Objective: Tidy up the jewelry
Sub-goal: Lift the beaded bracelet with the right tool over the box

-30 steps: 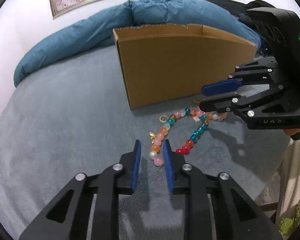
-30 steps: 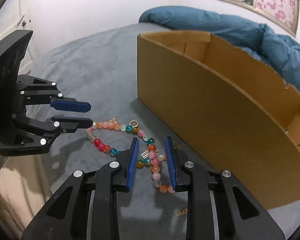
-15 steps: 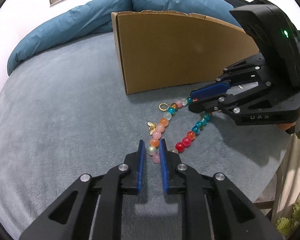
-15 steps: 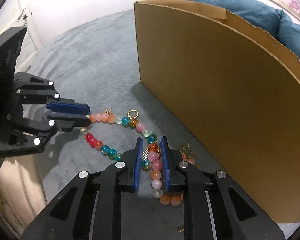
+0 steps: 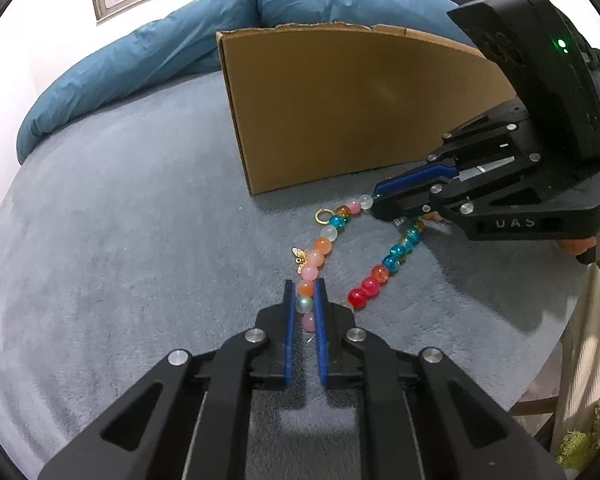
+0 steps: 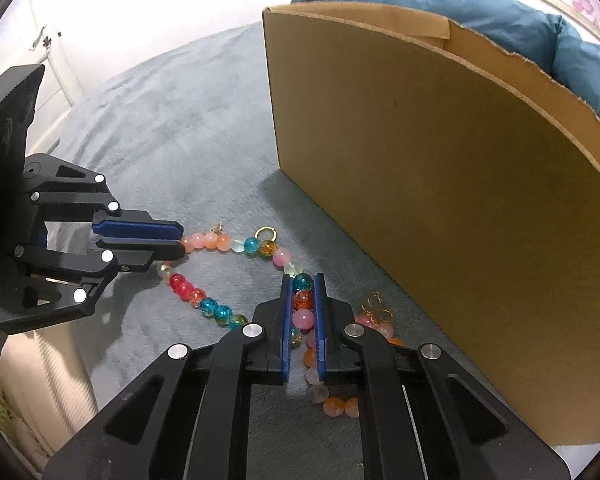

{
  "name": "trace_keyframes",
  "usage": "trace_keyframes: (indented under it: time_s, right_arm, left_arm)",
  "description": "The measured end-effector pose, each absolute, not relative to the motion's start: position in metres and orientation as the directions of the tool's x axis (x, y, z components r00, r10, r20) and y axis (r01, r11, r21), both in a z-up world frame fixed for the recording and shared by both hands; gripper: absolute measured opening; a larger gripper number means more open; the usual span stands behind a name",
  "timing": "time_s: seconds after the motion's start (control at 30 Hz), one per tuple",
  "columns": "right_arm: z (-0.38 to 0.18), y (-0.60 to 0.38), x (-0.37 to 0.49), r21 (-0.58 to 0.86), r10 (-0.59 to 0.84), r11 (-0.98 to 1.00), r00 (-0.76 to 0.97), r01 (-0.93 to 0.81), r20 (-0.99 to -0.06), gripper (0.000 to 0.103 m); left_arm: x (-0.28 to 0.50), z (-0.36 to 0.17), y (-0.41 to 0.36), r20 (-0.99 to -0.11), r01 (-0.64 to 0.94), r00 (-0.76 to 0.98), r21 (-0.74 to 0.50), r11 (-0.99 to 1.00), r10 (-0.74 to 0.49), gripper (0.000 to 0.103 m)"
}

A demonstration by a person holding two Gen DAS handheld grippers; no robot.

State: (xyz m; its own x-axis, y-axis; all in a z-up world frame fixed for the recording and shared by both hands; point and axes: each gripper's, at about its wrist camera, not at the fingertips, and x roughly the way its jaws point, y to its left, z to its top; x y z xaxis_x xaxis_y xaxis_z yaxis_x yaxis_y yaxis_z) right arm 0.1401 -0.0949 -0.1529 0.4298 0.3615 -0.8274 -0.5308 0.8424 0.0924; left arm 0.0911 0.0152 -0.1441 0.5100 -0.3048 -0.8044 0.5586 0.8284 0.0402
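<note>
A tall cardboard box [image 5: 340, 108] stands on the grey bed [image 5: 120, 220], just beyond the bead necklace [image 5: 324, 246]. The left tool [image 5: 304, 300] and right tool [image 6: 303, 300] have just been closing, each pinching beads at opposite ends. The box's inside is hidden.

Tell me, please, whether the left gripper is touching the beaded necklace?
Touching: in the left wrist view, the left gripper pads press against beads of the beaded necklace on both sides.
</note>
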Motion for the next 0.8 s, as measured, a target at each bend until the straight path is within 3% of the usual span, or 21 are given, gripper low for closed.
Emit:
trace_keyframes:
  time_s: [0.8]
  right_arm:
    - [-0.078, -0.126, 0.089, 0.147, 0.424, 0.871, 0.566, -0.469, -0.707, 0.008]
  left_arm:
    - [0.045, -0.062, 0.031, -0.681, 0.515, 0.637, 0.029, 0.857, -0.360, 0.008]
